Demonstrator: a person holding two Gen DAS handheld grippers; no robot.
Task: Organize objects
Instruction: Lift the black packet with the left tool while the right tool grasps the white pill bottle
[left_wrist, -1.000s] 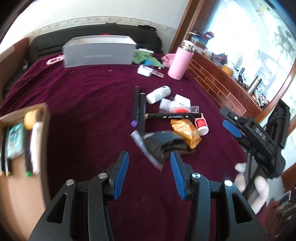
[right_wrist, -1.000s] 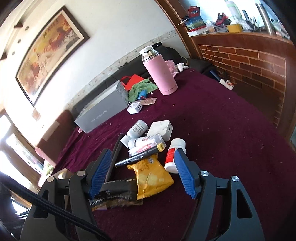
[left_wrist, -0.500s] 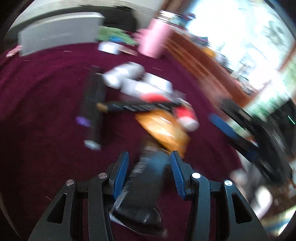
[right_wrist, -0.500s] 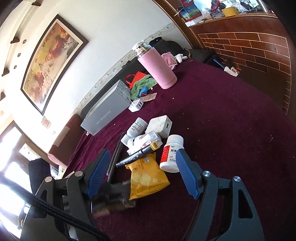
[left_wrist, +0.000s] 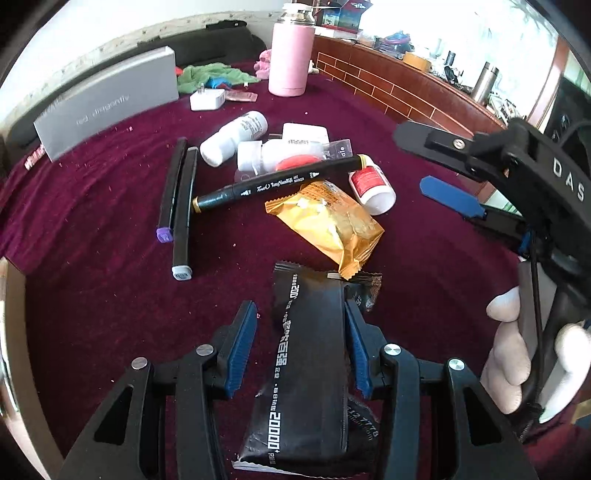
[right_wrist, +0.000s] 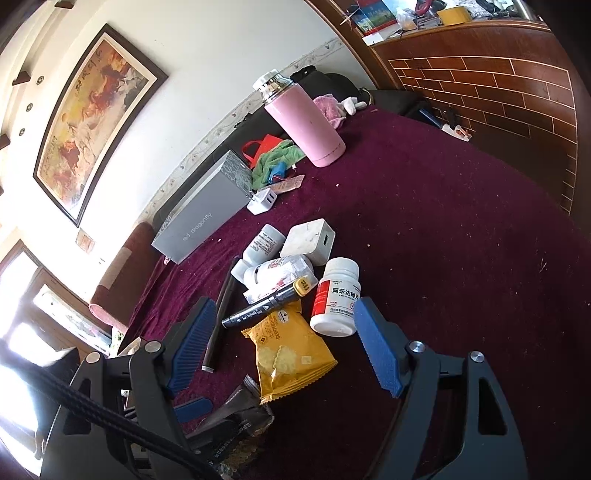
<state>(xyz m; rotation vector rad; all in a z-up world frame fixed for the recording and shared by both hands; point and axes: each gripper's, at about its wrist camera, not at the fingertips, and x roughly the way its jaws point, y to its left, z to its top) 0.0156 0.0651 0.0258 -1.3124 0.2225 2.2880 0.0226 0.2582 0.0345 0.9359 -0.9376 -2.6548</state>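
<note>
**Left gripper straddling black sachet; right gripper wide over the pile**

Left wrist view: left gripper (left_wrist: 300, 343) points steeply down at the maroon cloth (left_wrist: 96, 295). Black sachet (left_wrist: 310, 354) lies lengthwise between the blue pads. Right pad touches the packet edge; left pad stands clear of it, a gap showing. Jaws are opening at this moment, at a narrow-to-medium spread, no grip. Orange snack packet (left_wrist: 328, 221) sits at 12 o'clock from the sachet, its lower corner overlapping the sachet's top edge. Black marker (left_wrist: 273, 184) lies across the packet's upper end. Two dark pens (left_wrist: 177, 199) lie side by side at 10 o'clock. White pill bottle with red label (left_wrist: 371, 184) at 1 o'clock. Right gripper (left_wrist: 436, 166) enters from 3 o'clock, held by a gloved hand (left_wrist: 517, 350).

Right wrist view: right gripper (right_wrist: 284, 347) set wide, nothing between the pads, which hang above the cloth. Orange packet, marker and pill bottle lie in line with the gap. Black sachet at 7 o'clock, partly hidden behind the gripper frame. Pink flask (right_wrist: 303, 118) stands upright at 12 o'clock; grey box (right_wrist: 203, 218) at 10 o'clock.
</note>
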